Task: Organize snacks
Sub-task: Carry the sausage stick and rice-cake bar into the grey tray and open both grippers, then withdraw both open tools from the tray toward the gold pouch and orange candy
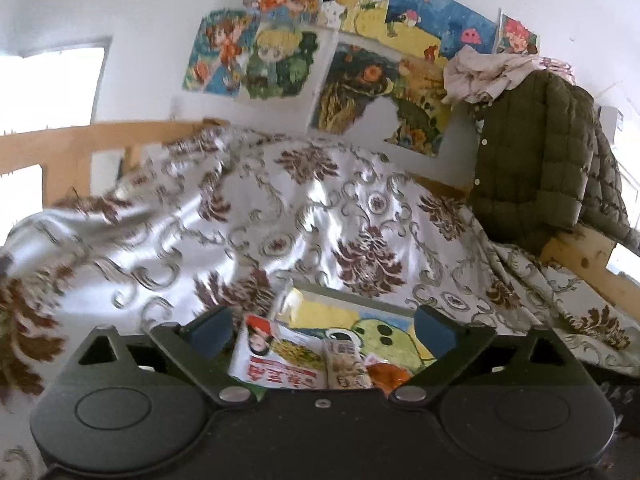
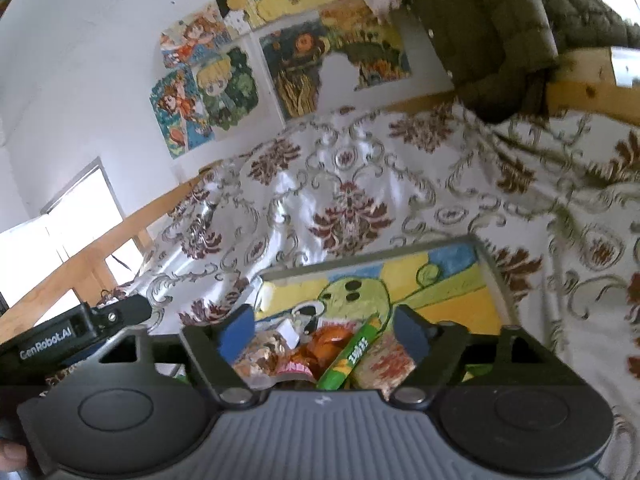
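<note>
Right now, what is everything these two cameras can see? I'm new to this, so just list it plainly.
Tray: one, grey rim, painted yellow, green and blue inside, on the cloth.
Snack packets: several, piled at the tray's near end; a green stick pack, an orange wrapper, a white and red packet, a beige bar.
Patterned cloth: one, white with brown flowers, spread under the tray.
Posters: several, colourful cartoons, on the white wall.
Quilted jacket: one, olive green, hung over a wooden rail at right.
Pale garment: one, crumpled on top of the jacket.
Wooden frame: light brown, behind the cloth.
Left gripper: black, blue pads, open above the snacks.
Right gripper: same, open, nothing held.
</note>
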